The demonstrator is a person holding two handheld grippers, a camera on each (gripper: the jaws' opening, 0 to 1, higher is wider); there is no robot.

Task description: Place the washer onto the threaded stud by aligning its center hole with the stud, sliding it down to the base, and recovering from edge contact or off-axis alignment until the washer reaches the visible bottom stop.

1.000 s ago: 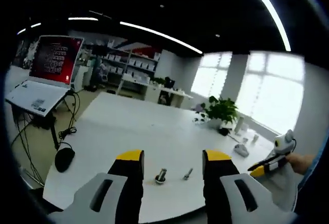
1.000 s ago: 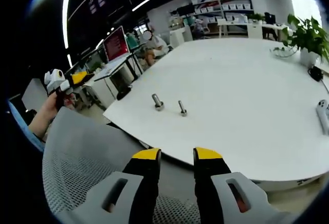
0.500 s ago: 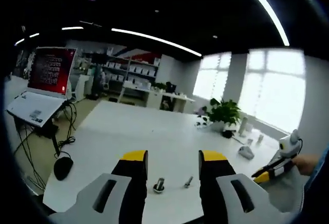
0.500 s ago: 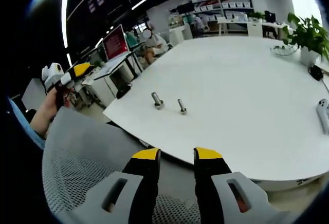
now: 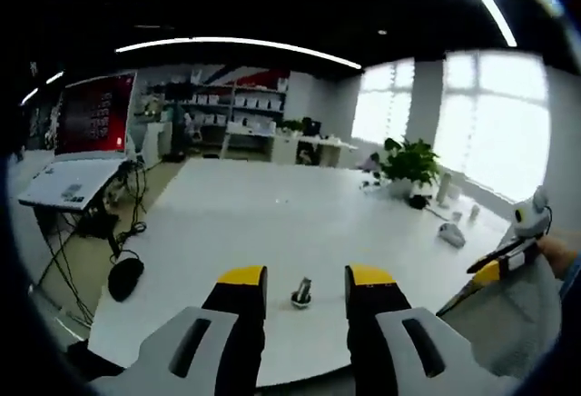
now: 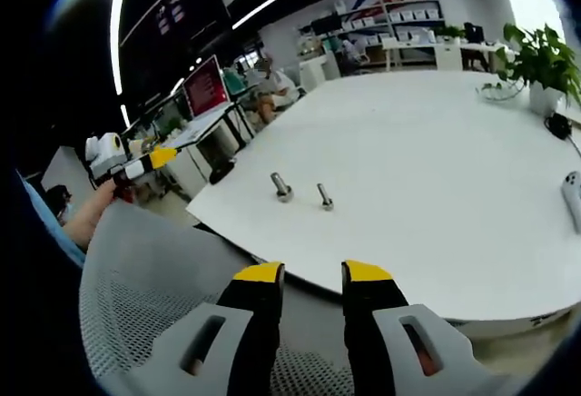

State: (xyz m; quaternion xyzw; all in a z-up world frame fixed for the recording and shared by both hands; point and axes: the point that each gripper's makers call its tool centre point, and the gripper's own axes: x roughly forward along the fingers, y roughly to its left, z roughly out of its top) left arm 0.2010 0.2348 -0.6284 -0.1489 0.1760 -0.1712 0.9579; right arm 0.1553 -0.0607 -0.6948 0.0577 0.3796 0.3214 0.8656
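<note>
The left gripper (image 5: pixel 304 278), jaws parted and empty, is swinging closer until the nearer stud (image 5: pixel 301 292) is sitting between its tips; the second stud (image 6: pixel 324 197) is standing just beside it. The right gripper (image 6: pixel 311 273), narrowly open and empty, is hovering off the table (image 6: pixel 436 187). No grasp yet.

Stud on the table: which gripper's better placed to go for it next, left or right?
Left, probably. The left gripper has the stud framed between its open jaws; the right gripper hangs back over a mesh chair.

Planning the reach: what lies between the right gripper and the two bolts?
In the right gripper view: a grey mesh chair back, then bare white table up to the bolts.
</note>
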